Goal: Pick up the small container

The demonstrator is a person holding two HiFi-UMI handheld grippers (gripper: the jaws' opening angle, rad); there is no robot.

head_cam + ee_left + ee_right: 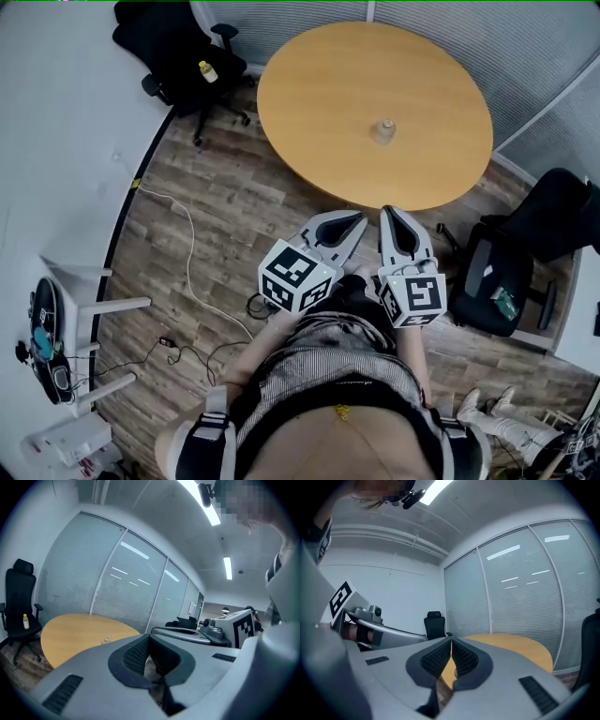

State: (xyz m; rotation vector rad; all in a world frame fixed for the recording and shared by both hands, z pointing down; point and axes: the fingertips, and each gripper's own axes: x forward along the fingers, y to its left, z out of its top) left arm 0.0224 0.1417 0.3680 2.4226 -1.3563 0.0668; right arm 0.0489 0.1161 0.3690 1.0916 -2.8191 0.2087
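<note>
The small clear container (382,131) stands alone near the middle of the round wooden table (319,94). Both grippers are held side by side in front of the person, pointing at the table's near edge and well short of the container. The left gripper (360,219) is shut with nothing between its jaws, and the right gripper (387,212) is shut and empty too. In the left gripper view the container (106,640) shows small on the table (70,630), beyond the closed left gripper (149,638). The right gripper view has the closed right gripper (451,640) before the table (520,648).
A black office chair (178,47) with a yellow bottle (207,70) on its seat stands left of the table. Another black chair (525,253) is at the right. A white cable (187,253) runs over the wood floor. Blind-covered glass walls (117,583) lie behind the table.
</note>
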